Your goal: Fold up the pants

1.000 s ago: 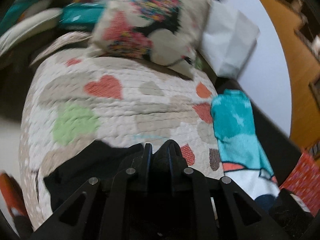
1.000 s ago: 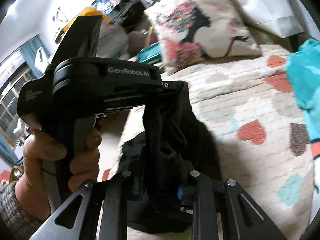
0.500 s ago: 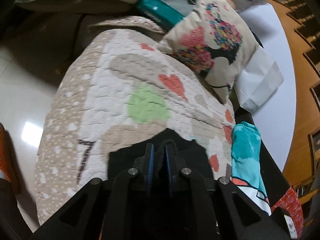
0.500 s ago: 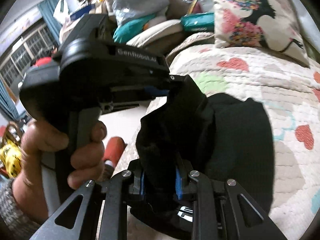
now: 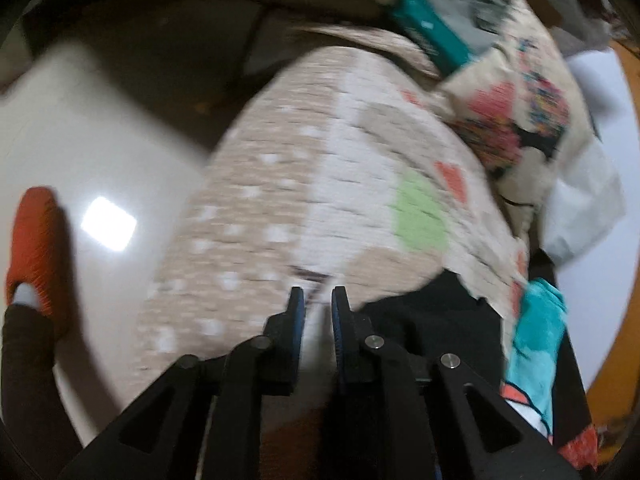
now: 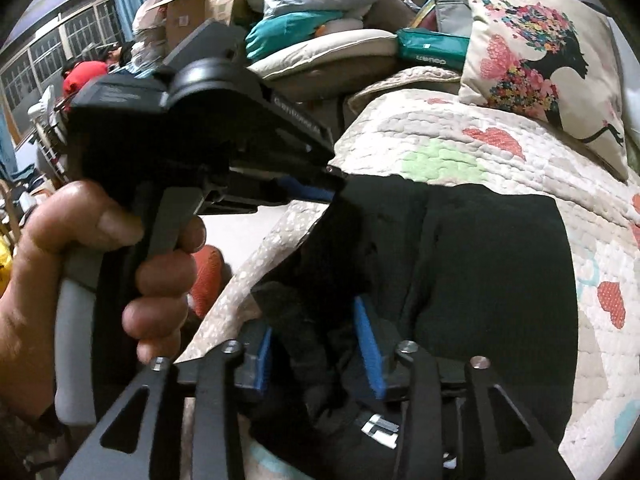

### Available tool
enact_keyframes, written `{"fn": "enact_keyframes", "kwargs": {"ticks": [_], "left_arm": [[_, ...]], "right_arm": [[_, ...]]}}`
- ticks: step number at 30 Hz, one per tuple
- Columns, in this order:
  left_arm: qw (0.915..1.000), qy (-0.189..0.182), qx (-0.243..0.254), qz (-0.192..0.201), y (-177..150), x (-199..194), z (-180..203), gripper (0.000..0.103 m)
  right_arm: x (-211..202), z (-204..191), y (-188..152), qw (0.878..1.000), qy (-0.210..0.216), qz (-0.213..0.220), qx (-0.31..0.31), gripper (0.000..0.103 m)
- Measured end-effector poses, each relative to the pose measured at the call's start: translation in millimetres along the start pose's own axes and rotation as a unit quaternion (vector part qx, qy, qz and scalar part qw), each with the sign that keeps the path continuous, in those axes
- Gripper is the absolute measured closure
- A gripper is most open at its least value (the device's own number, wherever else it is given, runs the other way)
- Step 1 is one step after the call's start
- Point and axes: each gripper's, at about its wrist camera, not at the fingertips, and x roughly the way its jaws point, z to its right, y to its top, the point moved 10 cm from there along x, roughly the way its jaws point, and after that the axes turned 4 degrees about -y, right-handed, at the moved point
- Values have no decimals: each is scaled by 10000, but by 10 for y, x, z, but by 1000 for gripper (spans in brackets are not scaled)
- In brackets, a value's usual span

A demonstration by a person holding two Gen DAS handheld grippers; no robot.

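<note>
Now: R fingers releasing, pants on quilt

Black pants point(image 6: 500, 280) lie spread on heart-print quilt point(image 6: 460, 136). R gripper point(image 6: 314, 320): fingers opening, bunched pants fabric loose btwn them, not pressed. L gripper point(image 5: 318, 300): fingers narrow, slim gap only; tips sit at pants' far-left corner. Grip on that corner: cannot tell. L hand point(image 6: 100, 260) wraps the handle.
</note>
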Motion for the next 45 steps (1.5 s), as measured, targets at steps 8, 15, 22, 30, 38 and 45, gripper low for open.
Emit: {"fn": "enact_keyframes", "kwargs": {"ticks": [8,15,22,30,38,45], "left_arm": [[9988,-33,-6,488,90,-557,-2,91],[9953,156,903,310,-191,-396,582,86],[9894,775,1223,122,-670,-145,476,74],[9878,1041,1128,258,-645,-237,211,59],[9832,1470,878,624,-829,-686,100,56],[9619,2003,1331,1300,-1313,-1047,378,42]], "right_arm": [[-771,310,137,9985,325,427,68,26],[-785,1411,228,9885,-251,310,1460,26],[-575,1475,-332,9789,-58,-341,2012,26],[-554,1543,-639,9762,-110,-386,2133,22],[-848,1687,-589,9776,-643,-80,2001,21],[-1101,1707,-661,9731,-801,115,2158,21]]}}
